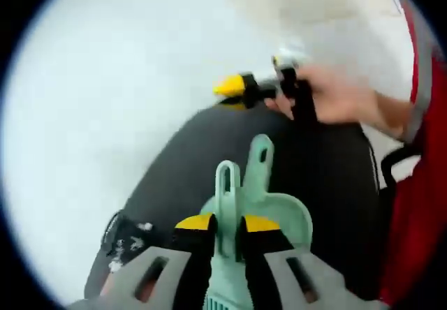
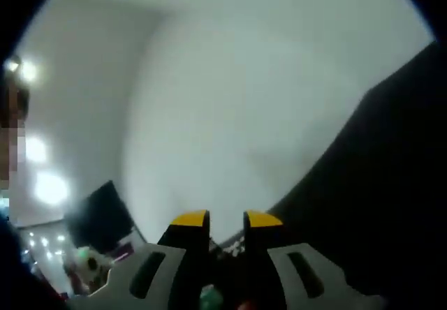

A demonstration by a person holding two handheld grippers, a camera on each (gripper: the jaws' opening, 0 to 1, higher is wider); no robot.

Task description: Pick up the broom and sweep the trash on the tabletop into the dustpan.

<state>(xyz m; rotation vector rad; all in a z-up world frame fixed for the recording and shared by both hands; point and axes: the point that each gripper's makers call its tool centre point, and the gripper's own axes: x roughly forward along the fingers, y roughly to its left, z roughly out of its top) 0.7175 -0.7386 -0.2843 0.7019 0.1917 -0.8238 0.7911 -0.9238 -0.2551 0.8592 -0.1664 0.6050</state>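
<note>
- While the left gripper [image 1: 227,225] looks down on the black tabletop [image 1: 328,184], its yellow-tipped fingers [image 1: 195,223] stand close together with a pale green handle [image 1: 226,184] between them; they seem clamped on it, probably so the tool hangs steady beneath the hand.
- Just beyond those fingertips lies the green dustpan [image 1: 283,216], its own handle [image 1: 260,158] pointing away from the jaws. The clamped piece looks like the broom resting in the pan, its bristles low between the jaws, though the blur leaves that uncertain.
- To the left of the fingers, near the table's edge, small white scraps of trash [image 1: 129,244] sit on the black surface, well apart from the pan.
- Farther out past the fingertips, the right gripper [image 1: 269,79] hangs in a person's hand [image 1: 342,100] above the far edge of the table, likely parked clear.
- In the right gripper view, that gripper's fingers [image 2: 190,220] point at a pale wall with the table edge on the right. A narrow gap shows between the tips and something green sits low between them, too dim to identify; whether anything is held cannot be told.
- Sweeping appears not yet begun.
</note>
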